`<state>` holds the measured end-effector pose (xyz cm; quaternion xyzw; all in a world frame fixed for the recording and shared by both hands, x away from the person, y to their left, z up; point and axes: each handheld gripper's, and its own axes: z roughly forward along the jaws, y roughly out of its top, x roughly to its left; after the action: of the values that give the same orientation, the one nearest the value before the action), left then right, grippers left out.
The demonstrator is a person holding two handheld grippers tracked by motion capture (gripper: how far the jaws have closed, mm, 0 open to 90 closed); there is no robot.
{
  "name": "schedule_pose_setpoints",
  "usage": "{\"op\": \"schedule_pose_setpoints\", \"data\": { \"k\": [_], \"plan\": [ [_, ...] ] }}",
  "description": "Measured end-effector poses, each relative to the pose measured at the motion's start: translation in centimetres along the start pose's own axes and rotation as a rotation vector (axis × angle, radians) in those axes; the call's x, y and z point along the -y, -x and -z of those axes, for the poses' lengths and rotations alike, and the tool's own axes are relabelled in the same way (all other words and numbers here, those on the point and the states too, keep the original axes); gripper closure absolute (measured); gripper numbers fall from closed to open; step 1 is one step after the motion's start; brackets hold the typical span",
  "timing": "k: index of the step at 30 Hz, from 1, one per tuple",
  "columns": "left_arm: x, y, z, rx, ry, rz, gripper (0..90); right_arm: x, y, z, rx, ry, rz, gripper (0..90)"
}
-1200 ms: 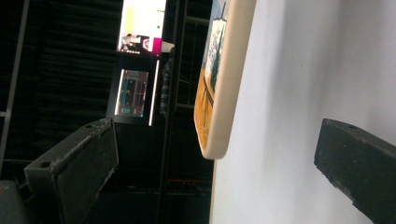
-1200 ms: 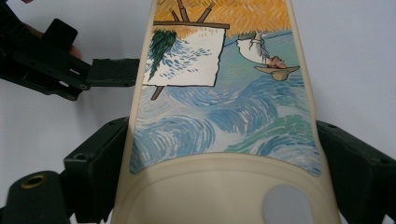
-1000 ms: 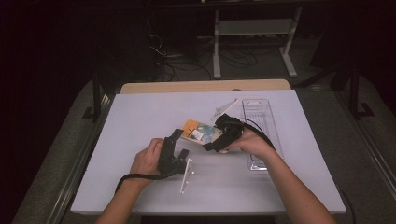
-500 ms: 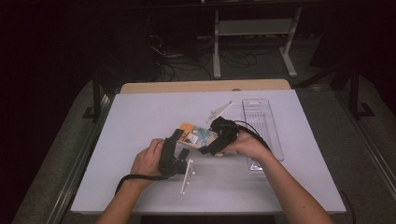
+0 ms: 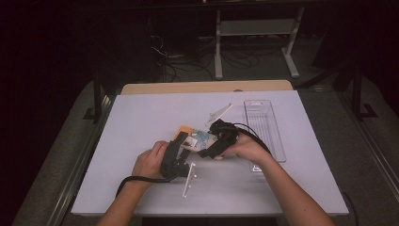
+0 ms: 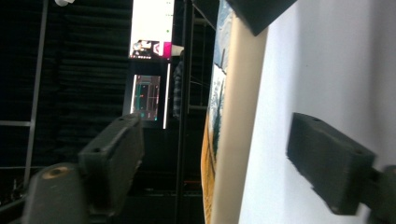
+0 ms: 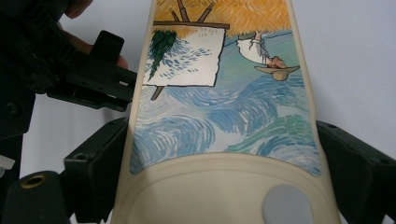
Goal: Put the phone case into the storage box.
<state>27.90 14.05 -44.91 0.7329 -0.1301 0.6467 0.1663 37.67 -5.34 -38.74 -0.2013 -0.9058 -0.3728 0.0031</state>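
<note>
The right gripper (image 7: 219, 154) clamps the stiff, light, slippery case (image 7: 219, 116) by its edges; the left gripper's (image 6: 233, 140) fingers, just closing, straddle its rim without pressing.

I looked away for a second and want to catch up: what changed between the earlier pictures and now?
The right hand-held gripper, shut on the painted phone case, carried it a little leftward toward the left hand-held gripper. The left one's jaws have just been closing, with the case's edge between them but not yet pressed. The clear tray, the clear strip and the left hand stayed put.
</note>
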Motion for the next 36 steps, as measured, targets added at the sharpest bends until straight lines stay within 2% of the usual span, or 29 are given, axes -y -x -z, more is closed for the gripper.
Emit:
{"op": "schedule_pose_setpoints", "data": {
  "k": [13,20,28,36],
  "plan": [
    [-0.11,-0.05,0.08,0.000,0.005,-0.005,42.5,-0.06,-0.14,-0.18,0.003,-0.004,0.005,10.7],
    [-0.11,0.01,0.14,0.014,0.008,-0.019,48.4,-0.03,0.03,-0.25,0.006,-0.002,0.014,10.7],
    [-0.25,-0.04,0.26,0.002,0.018,-0.042,57.4,-0.04,0.01,-0.21,0.006,-0.004,0.002,10.7],
    [-0.44,-0.08,0.22,0.023,0.022,-0.064,67.7,-0.07,-0.02,-0.37,0.008,-0.008,0.007,10.6]
  ]
}}
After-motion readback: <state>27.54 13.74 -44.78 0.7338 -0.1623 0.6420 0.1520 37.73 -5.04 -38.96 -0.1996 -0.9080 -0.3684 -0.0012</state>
